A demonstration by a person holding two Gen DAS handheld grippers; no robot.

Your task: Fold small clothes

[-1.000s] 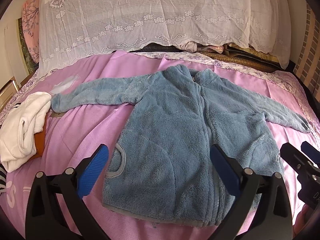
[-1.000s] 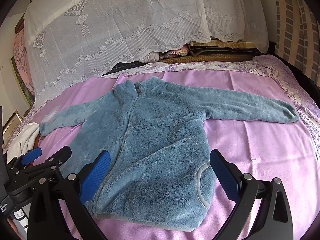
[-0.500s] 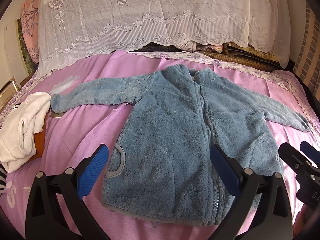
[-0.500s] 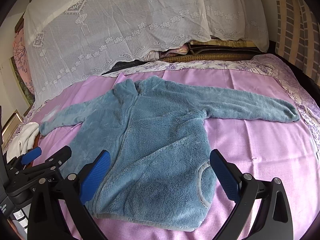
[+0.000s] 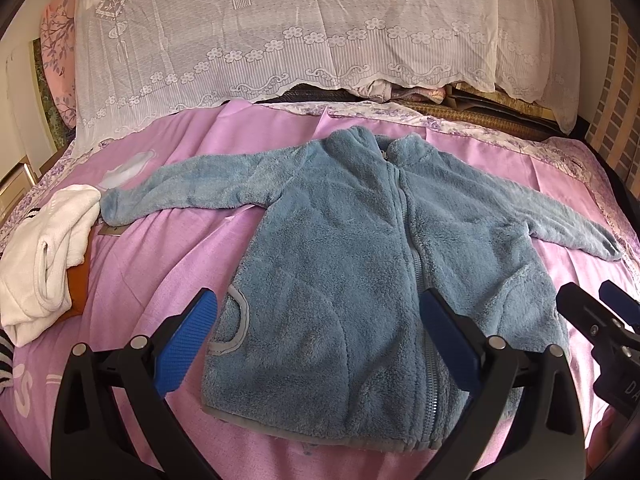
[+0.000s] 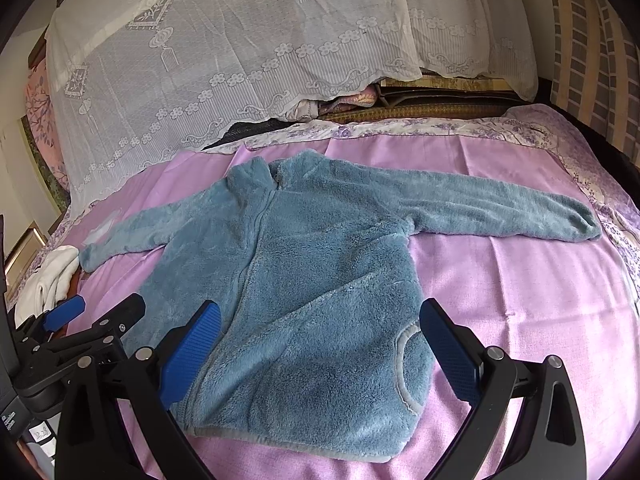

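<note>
A small blue fleece jacket point(image 5: 360, 248) point(image 6: 296, 280) lies flat on the purple bedsheet point(image 5: 160, 264), front up, zipped, both sleeves spread out to the sides. My left gripper point(image 5: 316, 332) hovers open above the jacket's lower hem, nothing between its blue pads. My right gripper point(image 6: 320, 340) is open too, over the hem on the jacket's other half. Each gripper appears at the edge of the other's view: the right one point(image 5: 600, 328) and the left one point(image 6: 92, 320).
A crumpled white garment point(image 5: 44, 256) on something orange lies at the bed's left edge, close to the left sleeve cuff. A white lace cover point(image 5: 280, 28) drapes the piled bedding at the head. Bare sheet point(image 6: 520, 300) extends right of the jacket.
Both views have shifted very slightly; the jacket lies as before and both grippers stay open.
</note>
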